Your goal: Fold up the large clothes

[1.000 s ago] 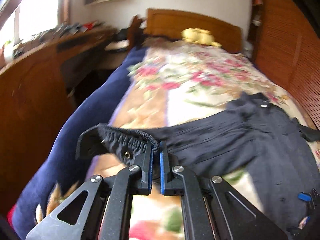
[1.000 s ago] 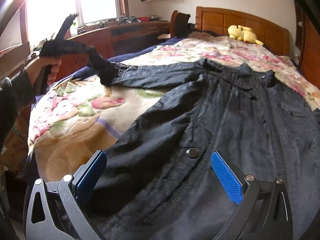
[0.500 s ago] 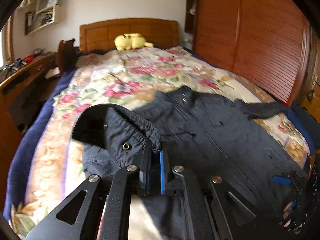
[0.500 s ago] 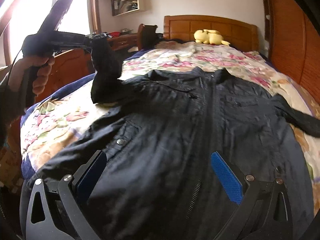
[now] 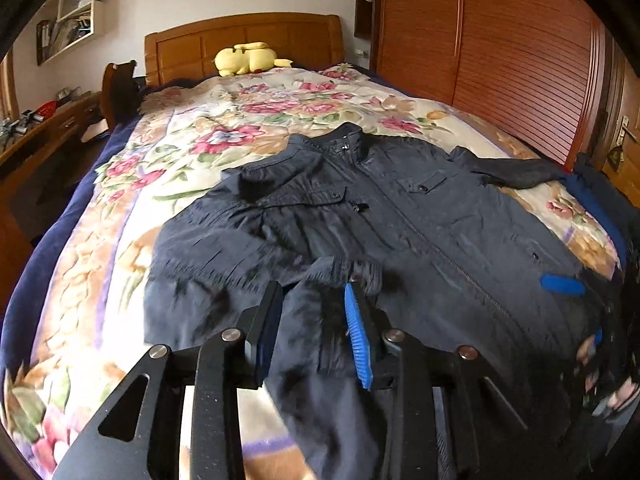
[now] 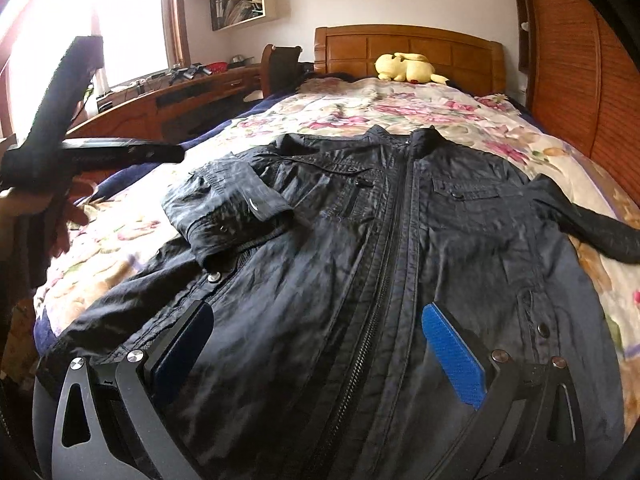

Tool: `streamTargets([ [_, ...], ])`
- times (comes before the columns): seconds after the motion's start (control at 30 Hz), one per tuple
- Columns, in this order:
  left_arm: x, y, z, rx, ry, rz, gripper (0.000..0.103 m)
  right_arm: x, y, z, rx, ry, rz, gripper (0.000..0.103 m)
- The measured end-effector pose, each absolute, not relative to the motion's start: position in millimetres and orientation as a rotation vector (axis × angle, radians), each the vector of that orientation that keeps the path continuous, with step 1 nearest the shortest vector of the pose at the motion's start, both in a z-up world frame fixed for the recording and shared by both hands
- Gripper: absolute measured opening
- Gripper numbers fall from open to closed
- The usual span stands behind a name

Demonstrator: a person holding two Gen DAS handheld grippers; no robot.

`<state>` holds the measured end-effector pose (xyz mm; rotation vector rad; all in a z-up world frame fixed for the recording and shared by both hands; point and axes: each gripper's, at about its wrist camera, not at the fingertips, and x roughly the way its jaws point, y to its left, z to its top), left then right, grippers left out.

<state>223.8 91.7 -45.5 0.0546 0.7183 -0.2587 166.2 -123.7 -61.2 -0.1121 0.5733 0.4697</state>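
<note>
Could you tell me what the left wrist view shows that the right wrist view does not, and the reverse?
Only the left wrist view shows the door handle by the wardrobe, and the left claw from behind, opening, with the sleeve cuff lying past its tips. Only the right wrist view shows the bright window, the hand holding the left claw, and the right claw open over the zipper. Both show the dark jacket, floral blanket and yellow plush toy.

Left gripper (image 5: 316, 320): black metal frame, silver round screws, triangular cutouts, blue ribbed pads. Right gripper (image 6: 320, 344): same build. Dark sleeve (image 6: 24, 240) near left hand.
</note>
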Motion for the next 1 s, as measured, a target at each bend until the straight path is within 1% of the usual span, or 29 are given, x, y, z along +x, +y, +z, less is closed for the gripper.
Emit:
streamTargets([
  [0.3,172,131,-64,0.016,0.716,-0.186,0.035,188,-90,-47,-0.205,0.554,0.526,0.103],
  [0.6,118,173,-93,-0.051,0.717,-0.076,0.036,223,-53,-49,-0.308,0.556,0.569,0.103],
  [0.8,99,193,-104,-0.087,0.707,-0.025,0.036,258,-33,-56,-0.339,0.613,0.587,0.103],
  [1.0,90,205,-108,-0.107,0.687,0.040,0.036,308,-15,-72,-0.348,0.716,0.566,0.103],
])
